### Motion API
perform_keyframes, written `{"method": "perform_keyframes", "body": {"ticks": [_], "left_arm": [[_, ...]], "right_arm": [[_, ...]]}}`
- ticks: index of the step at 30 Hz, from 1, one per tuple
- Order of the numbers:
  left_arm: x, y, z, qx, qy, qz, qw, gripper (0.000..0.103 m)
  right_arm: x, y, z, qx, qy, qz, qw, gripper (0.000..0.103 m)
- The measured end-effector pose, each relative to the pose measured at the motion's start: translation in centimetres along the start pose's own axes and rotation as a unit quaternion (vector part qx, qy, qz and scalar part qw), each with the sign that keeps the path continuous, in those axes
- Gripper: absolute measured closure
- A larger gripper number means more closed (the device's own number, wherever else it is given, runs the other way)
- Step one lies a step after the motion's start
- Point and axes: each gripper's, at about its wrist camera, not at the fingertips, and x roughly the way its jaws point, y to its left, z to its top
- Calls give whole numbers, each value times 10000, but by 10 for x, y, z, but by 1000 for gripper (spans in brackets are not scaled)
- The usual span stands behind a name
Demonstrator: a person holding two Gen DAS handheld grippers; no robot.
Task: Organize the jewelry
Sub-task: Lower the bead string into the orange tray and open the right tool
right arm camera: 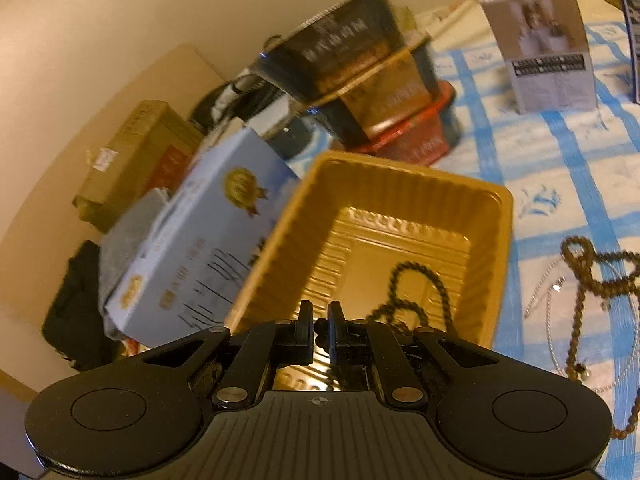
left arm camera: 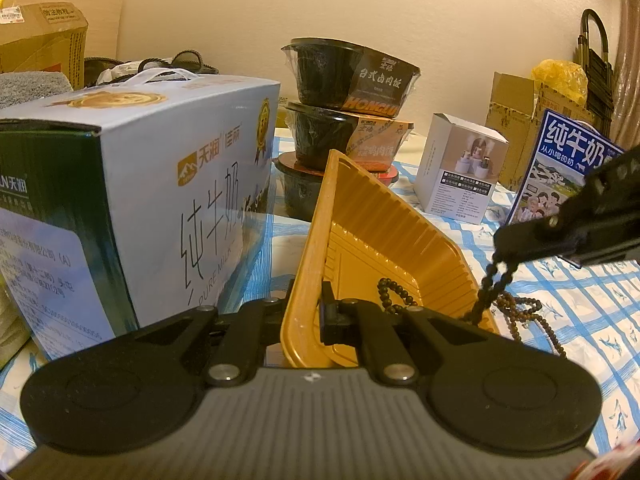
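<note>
A gold plastic tray [left arm camera: 360, 232] stands tilted on the blue-checked cloth. My left gripper [left arm camera: 306, 312] is shut on its near rim. In the left wrist view my right gripper [left arm camera: 508, 236] reaches in from the right, shut on a dark bead string [left arm camera: 490, 288] that hangs down onto the tray's right edge. In the right wrist view the right gripper [right arm camera: 320, 332] pinches those beads above the tray [right arm camera: 400, 184], and the rest of the dark bead string [right arm camera: 404, 292] lies coiled on the tray floor. A brown bead necklace [right arm camera: 592, 264] and a thin silver chain [right arm camera: 554, 292] lie on the cloth to the tray's right.
A large blue-and-white milk box [left arm camera: 160, 184] stands close to the tray's left side. Stacked black instant-meal bowls [left arm camera: 344, 92] are behind the tray. A small white box [left arm camera: 460, 172], a blue milk carton [left arm camera: 560, 168] and cardboard boxes [left arm camera: 520, 112] stand at the back right.
</note>
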Motion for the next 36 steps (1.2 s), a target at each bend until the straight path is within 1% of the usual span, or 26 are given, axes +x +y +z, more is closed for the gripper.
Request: {"method": "perform_keyframes", "body": {"ticks": [9,16,19,22,24,25,26,27,28,30,36], "left_arm": [[0,0,0,21,5,7,10000,96],[1,-2,2,80,15,-6,10000,96],[2,-2,2,70,17,3,10000,96],[2,-2,2,79,15,10,10000,96],[2,-2,2,78,22,21,10000,96],[2,-2,2,76,20,22,10000,96],[3,-2,2,80,17,26,10000,96],[2,-2,2,79,15,24,10000,96],[2,-2,1,81,14,26,10000,96],[2,-2,1,86,13,31,10000,96],[2,-1,1,88,14,36,10000,96]], "right_arm": [[12,6,-2,-278,-235,-255,9990,96],[23,6,-11,-460,-144,-401,9980,96],[24,6,-13,-521,-179,-406,9977,96],[25,6,-12,-558,-213,-320,9977,96],[25,7,-13,-612,-230,-370,9972,94],[25,7,-13,-640,-236,-403,9969,84],[25,7,-13,-647,-253,-405,9968,58],[23,5,-14,-600,-316,-384,9970,45],[21,4,-14,-540,-405,-346,9971,34],[17,1,-11,-445,-481,-275,9975,34],[7,-6,-5,-386,-594,-395,9967,34]]}}
